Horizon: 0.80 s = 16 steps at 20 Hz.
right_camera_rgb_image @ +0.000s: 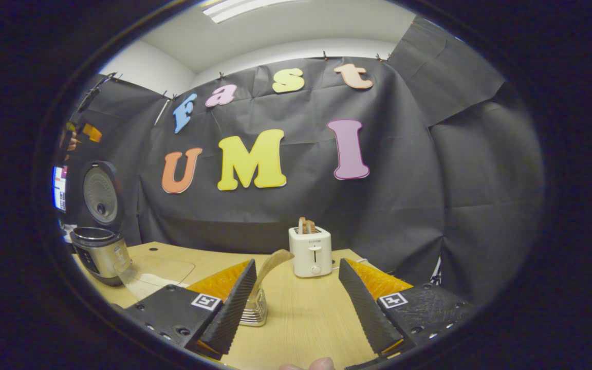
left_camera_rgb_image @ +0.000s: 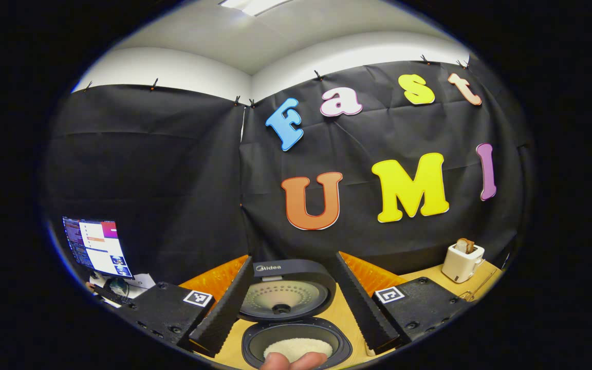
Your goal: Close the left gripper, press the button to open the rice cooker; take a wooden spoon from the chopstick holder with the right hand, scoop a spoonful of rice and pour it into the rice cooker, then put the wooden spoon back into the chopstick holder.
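Cooker (left_camera_rgb_image: 296, 329) lid (left_camera_rgb_image: 288, 295) is up and tipped back, so the button press looks done; rice (left_camera_rgb_image: 296, 348) sits in the pot, dead ahead and just below the left gripper (left_camera_rgb_image: 296, 324). Left gripper fingers are apart, framing lid and pot, holding nothing; it hovers over the cooker, probably just parked clear of the opening

Right gripper (right_camera_rgb_image: 296, 313) is also spread wide and empty, aimed low across the bench (right_camera_rgb_image: 301, 318). Spoon (right_camera_rgb_image: 270, 264) stands upright in the holder (right_camera_rgb_image: 254, 311), leaning right, bowl end up. Holder is just ahead, right beside the left finger's inner face, partly behind it; can't tell if they touch. Spoon sits left of the gripper's centre line, so I'd expect a shift left before closing

Toaster (right_camera_rgb_image: 310, 252) is farther ahead, near centre. From the right gripper the cooker is far left, well apart, with a clear container (right_camera_rgb_image: 134, 275) just beside it

Judgement: step in hand is the spoon pickup; scoop, pour and return not yet done
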Motion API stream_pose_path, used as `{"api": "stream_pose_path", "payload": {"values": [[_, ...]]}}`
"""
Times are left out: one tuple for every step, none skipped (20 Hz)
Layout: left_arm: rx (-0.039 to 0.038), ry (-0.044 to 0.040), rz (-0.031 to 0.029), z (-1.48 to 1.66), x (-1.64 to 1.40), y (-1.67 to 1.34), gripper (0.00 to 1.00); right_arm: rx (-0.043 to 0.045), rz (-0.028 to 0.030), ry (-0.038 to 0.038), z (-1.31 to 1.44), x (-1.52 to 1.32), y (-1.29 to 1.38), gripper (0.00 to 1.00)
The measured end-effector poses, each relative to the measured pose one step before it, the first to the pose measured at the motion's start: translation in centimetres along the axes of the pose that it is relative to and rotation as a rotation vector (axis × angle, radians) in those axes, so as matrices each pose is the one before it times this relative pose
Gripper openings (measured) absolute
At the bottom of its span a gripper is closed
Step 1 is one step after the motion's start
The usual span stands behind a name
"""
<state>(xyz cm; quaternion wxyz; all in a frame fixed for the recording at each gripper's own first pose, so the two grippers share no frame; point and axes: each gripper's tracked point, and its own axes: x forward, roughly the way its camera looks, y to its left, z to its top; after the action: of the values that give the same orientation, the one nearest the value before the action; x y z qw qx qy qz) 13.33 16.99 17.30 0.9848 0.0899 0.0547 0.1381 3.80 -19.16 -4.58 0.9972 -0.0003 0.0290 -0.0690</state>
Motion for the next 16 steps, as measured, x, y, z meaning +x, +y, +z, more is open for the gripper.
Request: {"api": "stream_pose_path", "payload": {"values": [[-0.01237, 0.02028, 0.00167, 0.439, 1.007, 0.175, 0.99, 0.00109, 0.00604, -0.00306, -0.021, -0.257, 0.029, 0.95], [-0.01774, 0.01894, -0.00567, 0.418, 1.026, 0.125, 0.99, -0.00716, -0.00207, -0.00804, 0.108, -0.25, -0.011, 0.95], [-0.02197, 0.02355, -0.00074, 0.205, 0.917, 0.26, 0.99, -0.00597, 0.00051, -0.00636, 0.056, -0.147, -0.038, 0.91], [-0.02083, 0.02976, -0.00905, -0.036, 0.928, 0.28, 0.99, -0.00607, 0.00337, -0.00697, 0.107, -0.246, 0.205, 0.91], [-0.01691, 0.02706, -0.00585, -0.109, 0.936, 0.309, 0.99, -0.00013, 0.00562, -0.00355, -0.045, -0.294, 0.168, 0.91], [-0.01145, 0.02781, -0.00715, -0.192, 0.824, 0.259, 1.0, 0.00345, 0.00019, 0.00012, -0.043, -0.12, 0.005, 0.96], [-0.01531, 0.03176, -0.00054, -0.436, 0.855, 0.422, 0.95, 0.01078, -0.0013, 0.00106, -0.059, -0.113, -0.144, 0.95], [-0.02029, 0.03533, -0.00284, -0.552, 0.879, 0.271, 0.98, 0.0073, -0.00386, 0.00398, -0.164, 0.015, -0.108, 0.95], [-0.02286, 0.04283, -0.01061, -0.711, 0.783, -0.015, 0.99, -0.00054, -0.00675, 0.00495, -0.282, 0.065, -0.128, 0.95], [-0.0196, 0.04726, -0.01174, -0.718, 0.929, -0.115, 0.98, -0.00592, -0.00727, 0.00541, -0.267, 0.004, -0.157, 0.95], [-0.00948, 0.04101, -0.00671, -0.639, 0.693, -0.068, 0.99, -0.00417, -0.00538, 0.00139, -0.246, -0.082, -0.133, 0.95], [0.00067, 0.03993, 0.00705, -0.741, 0.657, 0.291, 0.98, 0.00385, -0.00172, 0.00131, -0.047, -0.229, 0.036, 0.96], [0.00148, 0.03201, 0.0099, -0.641, 0.627, 0.149, 0.98, 0.0063, -0.00035, -0.00169, -0.142, -0.181, 0.141, 0.95], [0.00212, 0.02245, 0.01099, -0.275, 0.547, 0.109, 0.98, 0.00338, -0.00277, -0.00208, -0.016, -0.197, -0.061, 1.0], [0.00797, -0.0077, 0.0188, 0.245, 0.333, 0.282, 0.98, -0.00057, -0.00466, -0.00206, -0.195, -0.061, -0.14, 0.95], [-0.00184, 0.00505, 0.00716, -0.046, 0.294, -0.082, 0.98, -0.00364, -0.00302, 0.00007, -0.088, -0.077, -0.124, 0.95]]}}
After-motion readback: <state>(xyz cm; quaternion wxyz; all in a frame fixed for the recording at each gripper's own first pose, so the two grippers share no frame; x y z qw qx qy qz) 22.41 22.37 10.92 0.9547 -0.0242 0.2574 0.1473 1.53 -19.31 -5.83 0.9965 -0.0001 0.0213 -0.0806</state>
